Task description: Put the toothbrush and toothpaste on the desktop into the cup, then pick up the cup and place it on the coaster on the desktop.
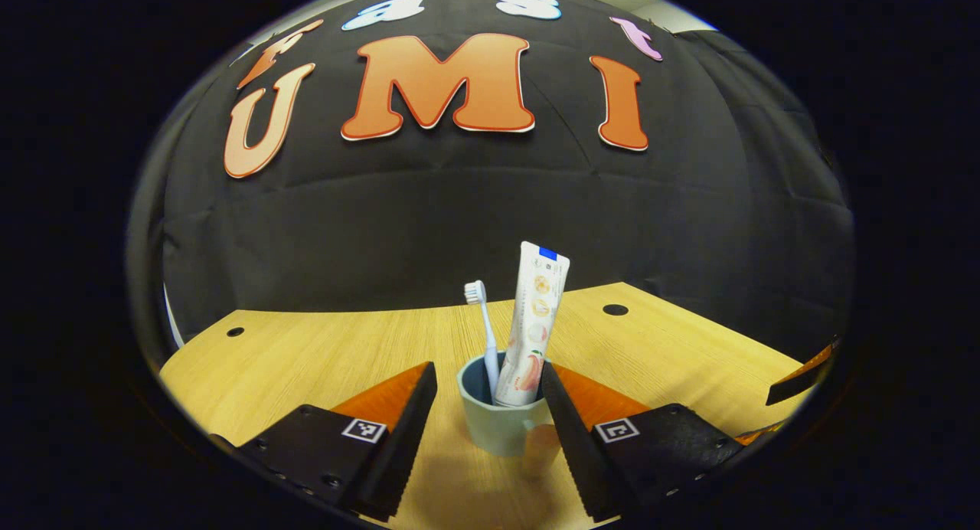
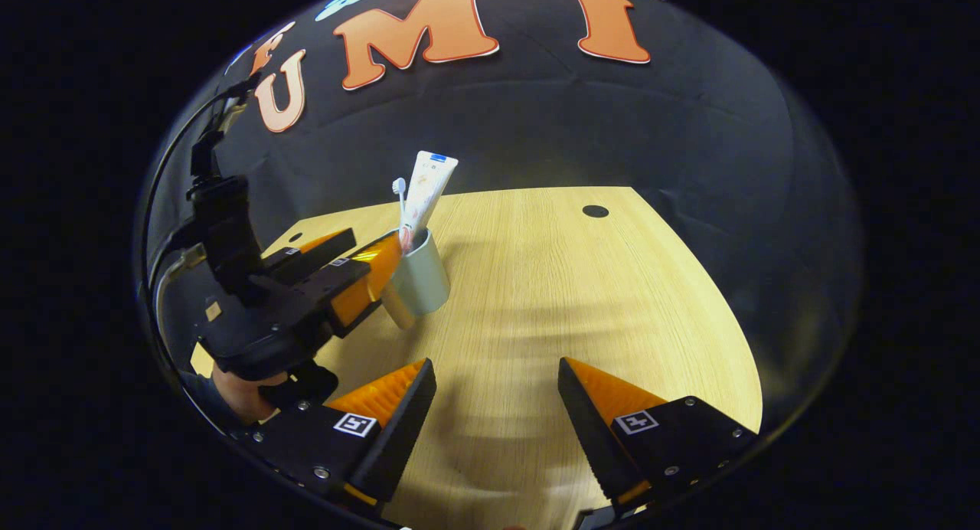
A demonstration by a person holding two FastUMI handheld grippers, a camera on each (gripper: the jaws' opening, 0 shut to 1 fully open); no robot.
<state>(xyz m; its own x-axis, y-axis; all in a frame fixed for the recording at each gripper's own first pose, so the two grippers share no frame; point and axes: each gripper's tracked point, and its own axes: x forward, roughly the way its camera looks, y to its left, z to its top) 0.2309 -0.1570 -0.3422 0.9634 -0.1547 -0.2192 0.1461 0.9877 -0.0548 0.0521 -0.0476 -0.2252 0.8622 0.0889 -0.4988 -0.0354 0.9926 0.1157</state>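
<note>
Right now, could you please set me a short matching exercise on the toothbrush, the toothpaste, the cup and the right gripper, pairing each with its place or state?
Things:
1. toothbrush
2. toothpaste
3. cup
4. right gripper

Places or states:
A. open over bare desktop, holding nothing
B. between the left gripper's fingers
C. bristles up, standing in the cup
D. the taller item leaning in the cup

Pairs: 1-C, 2-D, 3-B, 4-A
</note>
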